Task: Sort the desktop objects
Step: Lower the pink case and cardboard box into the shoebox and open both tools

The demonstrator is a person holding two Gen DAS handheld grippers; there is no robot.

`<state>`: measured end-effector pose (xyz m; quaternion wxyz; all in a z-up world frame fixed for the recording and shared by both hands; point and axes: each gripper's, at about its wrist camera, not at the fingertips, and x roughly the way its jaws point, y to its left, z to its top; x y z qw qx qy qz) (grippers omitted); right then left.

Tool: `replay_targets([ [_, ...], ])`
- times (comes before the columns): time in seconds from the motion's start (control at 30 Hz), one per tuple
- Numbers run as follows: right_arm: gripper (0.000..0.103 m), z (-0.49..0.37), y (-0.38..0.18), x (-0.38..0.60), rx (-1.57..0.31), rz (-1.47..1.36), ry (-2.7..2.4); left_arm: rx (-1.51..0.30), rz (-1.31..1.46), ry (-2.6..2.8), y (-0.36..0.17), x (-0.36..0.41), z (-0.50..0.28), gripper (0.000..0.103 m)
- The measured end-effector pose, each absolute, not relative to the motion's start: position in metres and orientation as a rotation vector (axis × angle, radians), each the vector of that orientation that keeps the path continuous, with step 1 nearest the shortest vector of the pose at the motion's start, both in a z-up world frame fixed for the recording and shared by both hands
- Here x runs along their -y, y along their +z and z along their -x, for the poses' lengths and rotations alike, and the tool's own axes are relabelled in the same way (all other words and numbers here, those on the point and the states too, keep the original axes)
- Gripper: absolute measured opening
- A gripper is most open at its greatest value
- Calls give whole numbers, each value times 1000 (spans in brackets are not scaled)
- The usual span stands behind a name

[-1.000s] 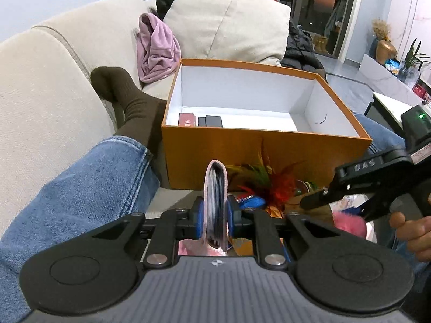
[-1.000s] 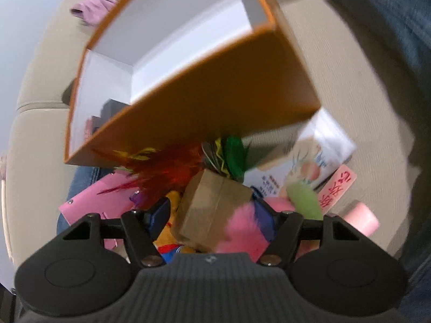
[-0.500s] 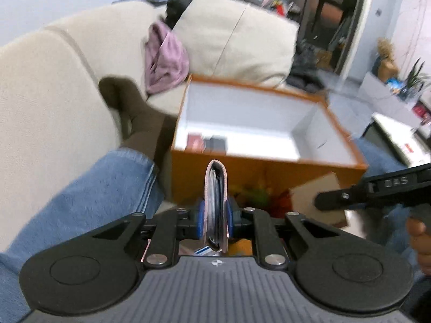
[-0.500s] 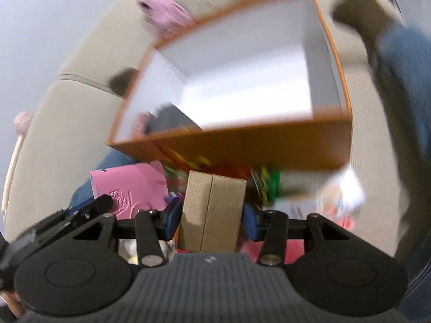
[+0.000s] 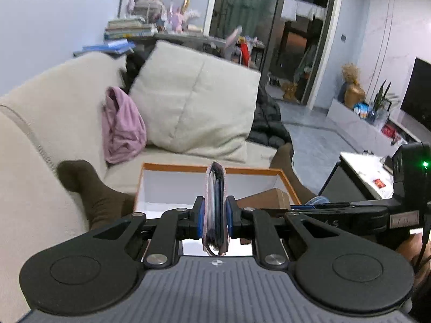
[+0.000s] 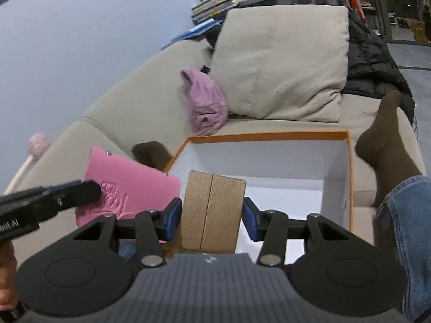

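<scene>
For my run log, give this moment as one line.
left gripper: pink notebook | right gripper: brown box | both over orange box

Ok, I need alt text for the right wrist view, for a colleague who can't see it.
The right gripper grips a small brown cardboard box above an open orange storage box with a white interior, on a beige sofa. At left, the left gripper holds a pink card holder.
</scene>
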<state>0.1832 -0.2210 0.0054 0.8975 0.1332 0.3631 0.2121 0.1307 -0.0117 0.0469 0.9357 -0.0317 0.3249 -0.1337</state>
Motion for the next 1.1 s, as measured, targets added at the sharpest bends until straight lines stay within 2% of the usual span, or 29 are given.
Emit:
replay_targets([
  [0.27,51,-225,-47,216,-941,-298,399,-876,33,-264,-22,23,-178,18],
  [0.63,51,-245,-85,189,-1131,-256,406,-1020,-53,-242,-52,26,-191,18],
  [0.87,51,-247,-87,173,-1170,-237,417,-1030,-21,-225,-52,17,-192,19],
  [1.1,55,-244,-89,185,-1217,-376,410,-944,81,-237,-32,-1,-174,28],
])
